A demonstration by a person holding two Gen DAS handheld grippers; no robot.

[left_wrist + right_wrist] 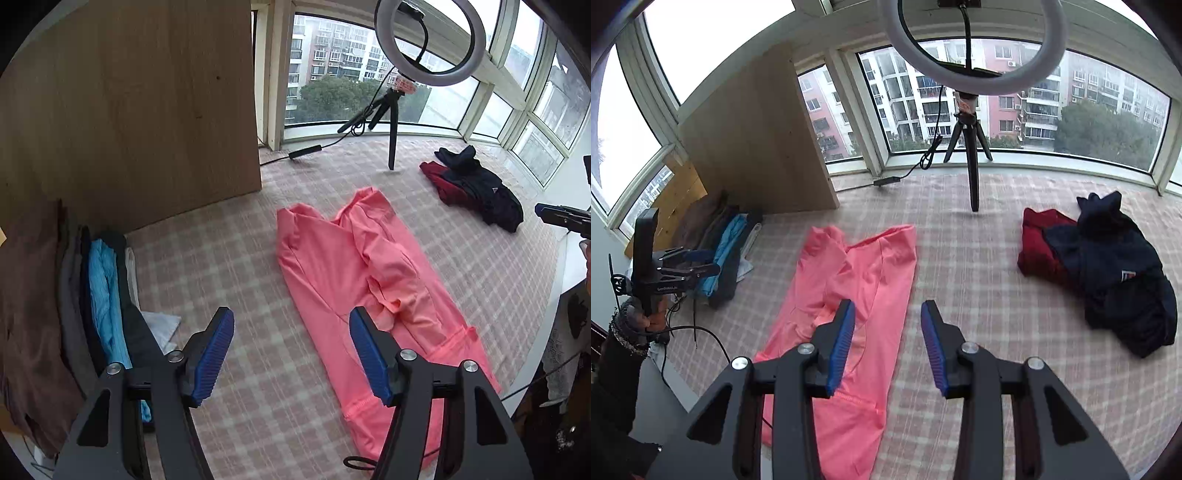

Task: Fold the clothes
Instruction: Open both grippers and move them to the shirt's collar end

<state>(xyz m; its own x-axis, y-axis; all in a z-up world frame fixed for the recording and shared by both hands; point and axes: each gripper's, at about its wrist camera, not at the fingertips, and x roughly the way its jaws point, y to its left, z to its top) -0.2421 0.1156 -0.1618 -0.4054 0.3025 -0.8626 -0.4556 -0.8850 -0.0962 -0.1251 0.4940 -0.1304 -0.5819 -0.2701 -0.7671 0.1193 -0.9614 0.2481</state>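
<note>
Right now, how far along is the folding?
Done: a stack of folded clothes sits by the wooden panel. In hand: the pink garment lies lengthwise on the checked mat, sides folded in; left gripper and right gripper are both open, holding nothing. Left: finishing the pink one, then the dark heap of red and navy clothes.

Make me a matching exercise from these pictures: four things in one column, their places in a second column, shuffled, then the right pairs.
Things:
1. pink garment
2. navy and red clothes
3. ring light tripod
4. folded stack

Places:
A. heaped at the right
B. beside the wooden panel
C. standing by the window
D. spread flat in the middle

Pairs: 1-D, 2-A, 3-C, 4-B
</note>
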